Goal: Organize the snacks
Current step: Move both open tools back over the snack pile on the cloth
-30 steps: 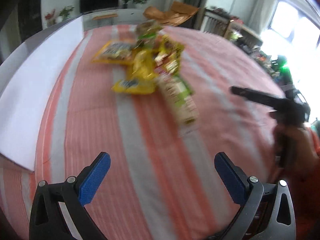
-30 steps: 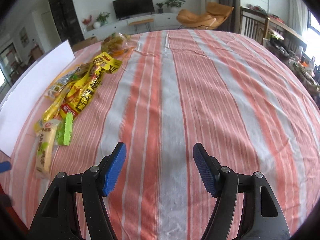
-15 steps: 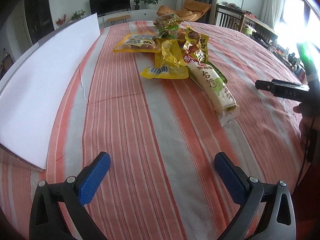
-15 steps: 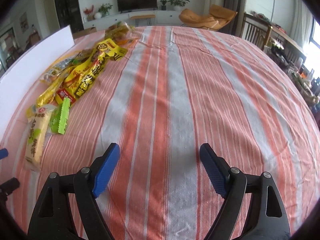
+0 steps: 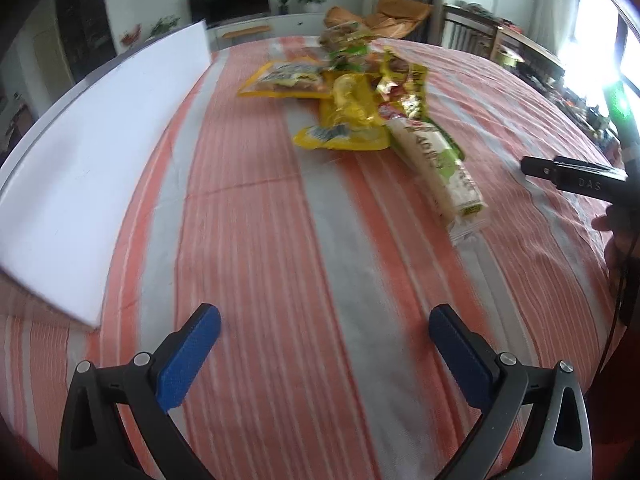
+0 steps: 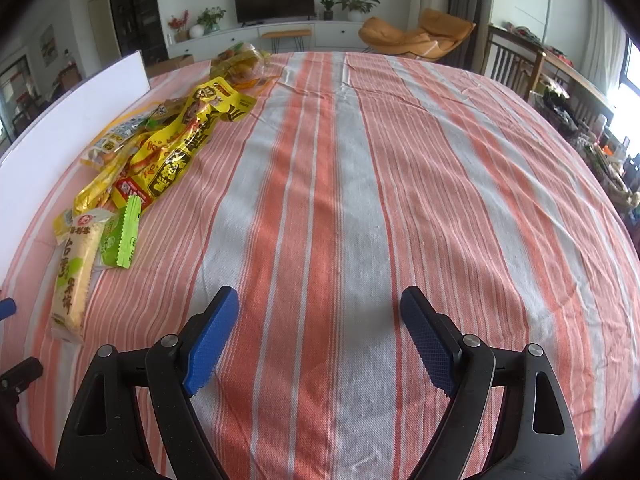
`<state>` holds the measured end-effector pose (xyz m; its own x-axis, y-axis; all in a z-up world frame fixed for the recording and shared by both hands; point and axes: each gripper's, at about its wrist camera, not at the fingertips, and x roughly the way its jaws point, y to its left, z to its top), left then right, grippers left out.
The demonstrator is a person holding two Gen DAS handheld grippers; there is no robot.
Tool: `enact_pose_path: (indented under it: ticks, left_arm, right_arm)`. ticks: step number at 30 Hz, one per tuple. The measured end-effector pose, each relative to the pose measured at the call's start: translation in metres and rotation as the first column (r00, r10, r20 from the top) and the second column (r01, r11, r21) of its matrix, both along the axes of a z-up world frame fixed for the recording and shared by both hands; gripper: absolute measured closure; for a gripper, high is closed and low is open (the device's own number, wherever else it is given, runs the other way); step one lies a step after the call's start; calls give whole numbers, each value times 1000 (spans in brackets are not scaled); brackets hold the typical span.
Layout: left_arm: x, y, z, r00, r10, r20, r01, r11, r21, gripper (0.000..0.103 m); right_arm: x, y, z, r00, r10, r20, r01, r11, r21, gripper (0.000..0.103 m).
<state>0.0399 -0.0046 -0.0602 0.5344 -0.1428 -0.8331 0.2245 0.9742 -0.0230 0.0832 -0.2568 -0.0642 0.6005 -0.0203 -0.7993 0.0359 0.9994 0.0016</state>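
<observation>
A pile of snack packets (image 5: 360,92) lies on the striped cloth, mostly yellow bags, with a long white and green rice-cracker packet (image 5: 436,164) nearest me. In the right wrist view the pile (image 6: 172,152) sits at the left, with the cracker packet (image 6: 74,272) at its near end and a green-edged packet (image 6: 122,236) beside it. My left gripper (image 5: 324,352) is open and empty above the cloth, short of the pile. My right gripper (image 6: 320,336) is open and empty over bare cloth, right of the pile. Its body (image 5: 576,180) shows at the right edge of the left wrist view.
A white board (image 5: 92,160) lies along the left side of the table; it also shows in the right wrist view (image 6: 60,136). The red and grey striped cloth (image 6: 360,160) covers the table. Chairs, a TV and a cabinet stand beyond the far edge.
The left view has swung and steadied, with the pile now a little right of centre. The right gripper has tilted slightly, showing more of the room; both grippers stay open.
</observation>
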Motion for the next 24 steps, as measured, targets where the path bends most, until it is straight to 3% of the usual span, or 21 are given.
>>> enact_pose_path:
  ticks: [4,8,15,16,18,19,21,24]
  left_arm:
    - [-9,15,2,1000,-4,14,5,998,-57,0]
    - [-10,14,-1,999,-9,38,9,1000,-11,0]
    - [-9,14,-3,997,-6,80,7,1000,-16,0]
    - [-9,14,-3,996,-5,86,6,1000,-17,0]
    - [-10,14,-4,996,-2,94,4,1000,-19,0]
    - [-9,14,-3,995,-1,96,3,1000,-19,0]
    - [-8,14,-3,995,0,98,2,1000,-19,0]
    - [-10,14,-4,995,0,104,3,1000,-20,0]
  right_arm:
    - [0,0,0,1000,0,0,0,1000,1,17]
    - [0,1,0,1000,5,0,-5,1000,6,16]
    - [-1,4,1,1000,3,-14,-3,1000,0,17]
    - [-3,10,4,999,13,-36,-11,999,51,17]
    - [-8,25,12,996,82,-34,-73,975,210,18]
    - [-8,41,17,989,144,-33,-128,946,298,19]
    - [-3,74,22,969,243,-53,-214,923,320,20]
    - [5,110,22,947,312,-77,-284,926,250,20]
